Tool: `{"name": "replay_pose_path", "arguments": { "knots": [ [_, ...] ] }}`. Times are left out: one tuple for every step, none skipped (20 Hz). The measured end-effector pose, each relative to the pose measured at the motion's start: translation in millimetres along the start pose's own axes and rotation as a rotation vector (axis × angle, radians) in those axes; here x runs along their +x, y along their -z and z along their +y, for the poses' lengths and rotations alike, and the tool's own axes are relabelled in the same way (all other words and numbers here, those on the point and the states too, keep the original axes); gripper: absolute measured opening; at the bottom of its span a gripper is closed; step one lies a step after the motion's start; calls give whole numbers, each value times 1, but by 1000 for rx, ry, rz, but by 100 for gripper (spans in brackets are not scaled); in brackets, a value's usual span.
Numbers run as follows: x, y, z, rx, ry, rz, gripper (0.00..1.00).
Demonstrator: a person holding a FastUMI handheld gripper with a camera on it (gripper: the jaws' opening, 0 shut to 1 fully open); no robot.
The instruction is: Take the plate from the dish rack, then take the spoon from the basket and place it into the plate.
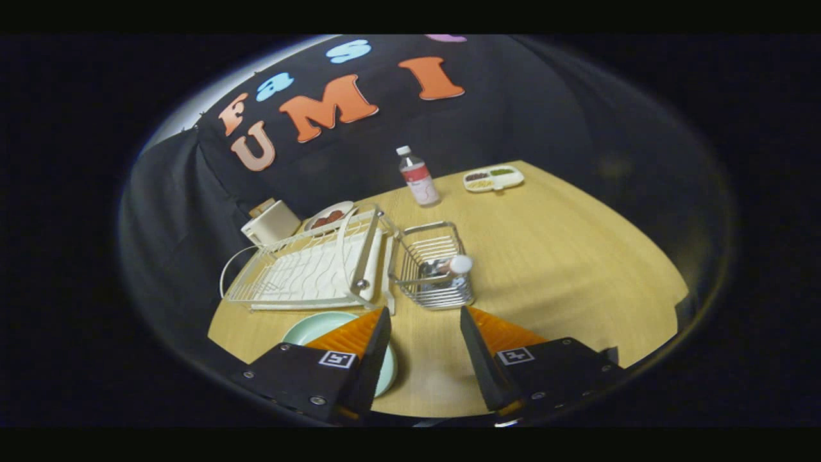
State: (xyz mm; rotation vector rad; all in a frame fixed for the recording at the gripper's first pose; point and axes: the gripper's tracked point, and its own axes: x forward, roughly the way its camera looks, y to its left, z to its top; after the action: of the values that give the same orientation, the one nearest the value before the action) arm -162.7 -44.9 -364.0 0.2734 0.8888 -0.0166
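- Two fingers of the gripper (423, 321) stand wide apart at the bottom of the frame, holding nothing, with bare table (577, 256) between them.
- Under the left finger lies the pale green plate (308, 328), flat on the wood at lower left, just in front of the dish rack (308, 269); I judge the first step done.
- Just ahead of the fingers, at centre, sits the wire basket (433, 266) with the spoon (457, 264) still inside, its rounded end poking up; lifting it and laying it on the plate remains.
- Behind the rack, a white box (270, 223) and a dish of something red (328, 215).
- Farther back, upper centre, a bottle (418, 176) and a divided tray (492, 178).
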Motion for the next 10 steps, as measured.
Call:
{"name": "replay_pose_path", "arguments": {
  "knots": [
    [1, -9, -3, -16, 11, -38, 65],
    [2, -15, -4, -29, 18, -68, 65],
    [3, -21, -3, -41, 12, -96, 65],
    [5, -27, -1, -55, 8, -122, 65],
    [8, -29, 1, -73, 6, -138, 63],
    [11, -30, 1, -92, 11, -145, 62],
    [15, -30, 2, -110, 14, -147, 59],
    [18, -30, 3, -124, 13, -148, 57],
    [20, -31, 3, -136, 18, -156, 51],
    [23, -33, 3, -149, 21, -167, 47]
  ]
}}
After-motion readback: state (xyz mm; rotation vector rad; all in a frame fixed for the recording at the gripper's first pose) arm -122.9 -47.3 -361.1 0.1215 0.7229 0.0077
